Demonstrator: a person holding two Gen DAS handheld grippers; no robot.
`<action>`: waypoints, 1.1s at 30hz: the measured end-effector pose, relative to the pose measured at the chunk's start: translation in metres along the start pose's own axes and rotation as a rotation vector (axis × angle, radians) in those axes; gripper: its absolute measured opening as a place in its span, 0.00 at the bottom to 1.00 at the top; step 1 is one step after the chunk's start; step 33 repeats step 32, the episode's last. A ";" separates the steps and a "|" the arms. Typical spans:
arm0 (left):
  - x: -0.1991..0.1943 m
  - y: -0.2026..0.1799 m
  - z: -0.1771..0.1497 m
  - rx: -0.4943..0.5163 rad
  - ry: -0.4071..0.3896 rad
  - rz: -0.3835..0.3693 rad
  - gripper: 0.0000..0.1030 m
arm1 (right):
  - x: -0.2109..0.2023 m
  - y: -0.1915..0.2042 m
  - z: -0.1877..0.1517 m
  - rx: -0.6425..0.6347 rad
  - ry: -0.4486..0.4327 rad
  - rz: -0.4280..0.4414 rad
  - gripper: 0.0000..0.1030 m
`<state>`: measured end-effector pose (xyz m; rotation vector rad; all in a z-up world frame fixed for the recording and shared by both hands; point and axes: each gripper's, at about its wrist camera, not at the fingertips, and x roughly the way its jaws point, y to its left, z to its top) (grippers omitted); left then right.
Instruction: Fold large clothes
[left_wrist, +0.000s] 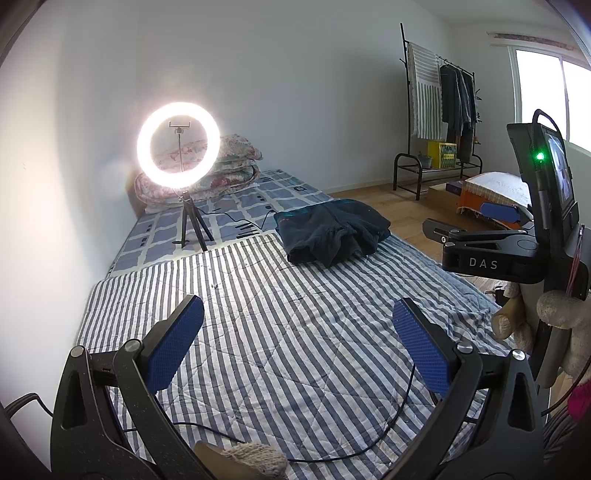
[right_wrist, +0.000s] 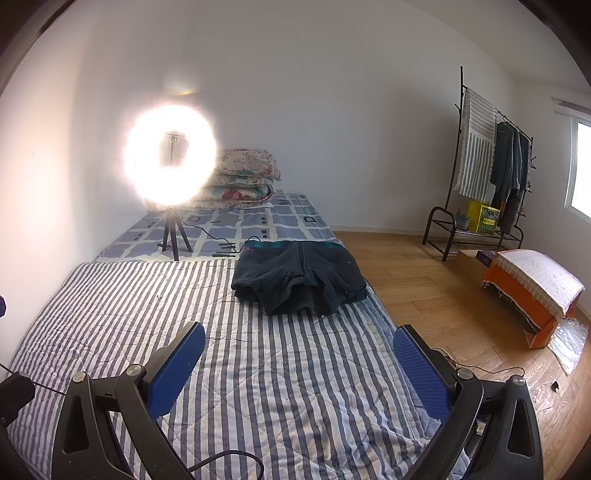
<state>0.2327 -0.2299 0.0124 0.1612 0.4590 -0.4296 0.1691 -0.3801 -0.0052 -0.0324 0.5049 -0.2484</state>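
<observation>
Striped quilt (right_wrist: 258, 369) under dark folded garment (right_wrist: 299, 277), both grippers' fingers (left_wrist: 177, 343) wide apart, empty.

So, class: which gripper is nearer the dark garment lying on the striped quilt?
Right, by a small margin. The right gripper hovers open almost straight before the dark garment; the left gripper hovers open farther left, the garment ahead to its right.

The right gripper (right_wrist: 299, 367) hangs over the near end of a striped quilt (right_wrist: 110, 314) on the bed, its blue-padded jaws spread wide and empty. A dark garment (right_wrist: 299, 278), roughly folded, lies farther off near the bed's right edge. A ring light (right_wrist: 170, 158) glares at far left.
</observation>
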 end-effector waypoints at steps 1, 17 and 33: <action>0.000 0.000 0.000 0.001 0.000 0.000 1.00 | 0.000 0.000 0.000 0.000 0.000 0.000 1.00; 0.001 0.000 -0.001 0.001 0.003 0.002 1.00 | 0.000 0.001 0.000 -0.001 0.001 -0.001 1.00; -0.010 -0.003 -0.006 0.006 -0.047 0.057 1.00 | 0.003 -0.003 -0.001 -0.016 0.010 0.004 1.00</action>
